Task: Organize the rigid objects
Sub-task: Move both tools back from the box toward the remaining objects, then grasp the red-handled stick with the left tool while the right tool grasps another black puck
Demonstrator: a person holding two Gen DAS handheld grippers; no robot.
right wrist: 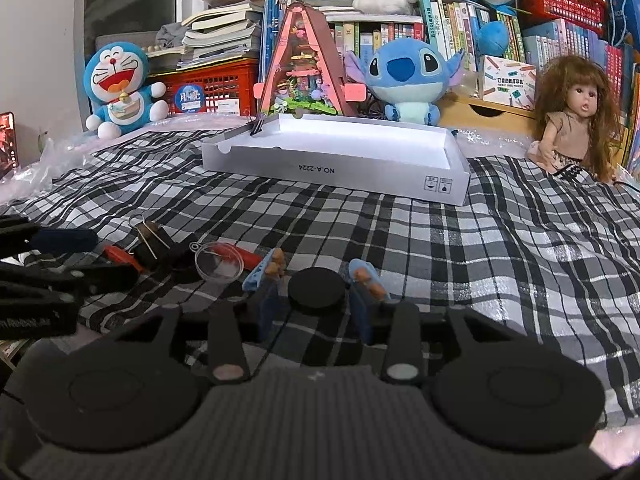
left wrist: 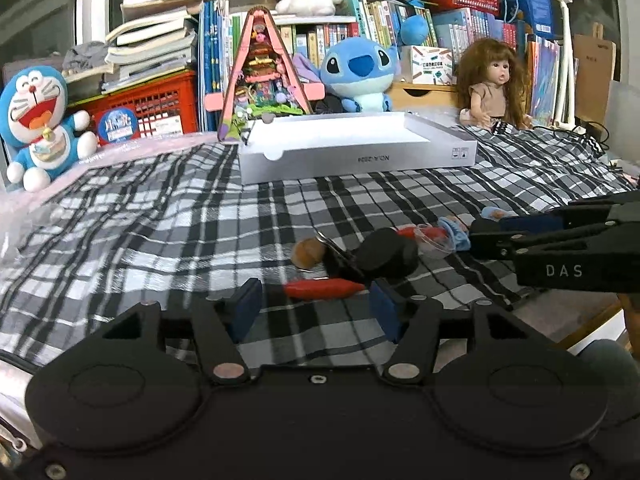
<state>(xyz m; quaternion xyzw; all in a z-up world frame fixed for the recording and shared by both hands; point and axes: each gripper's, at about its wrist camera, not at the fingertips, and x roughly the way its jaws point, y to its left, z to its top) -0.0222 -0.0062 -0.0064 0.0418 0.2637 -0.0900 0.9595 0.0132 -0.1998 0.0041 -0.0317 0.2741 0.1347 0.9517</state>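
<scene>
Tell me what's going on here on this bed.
A person is sorting small hard objects on a plaid cloth, holding tongs in each hand. The left tongs stand open just short of a red pen-like item; nothing is gripped. The right tongs are open around a black round disc, pads not pressing. A white tray box sits beyond the pile; what can be seen of its inside looks empty.

Child's room; plush toys (left wrist: 355,74), books (right wrist: 452,20)

Plaid-covered counter (right wrist: 500,248) — white box (right wrist: 336,168) near its far edge, black puck (right wrist: 316,286), clear bowl (right wrist: 219,263), red pen (left wrist: 320,290) near its front edge
</scene>
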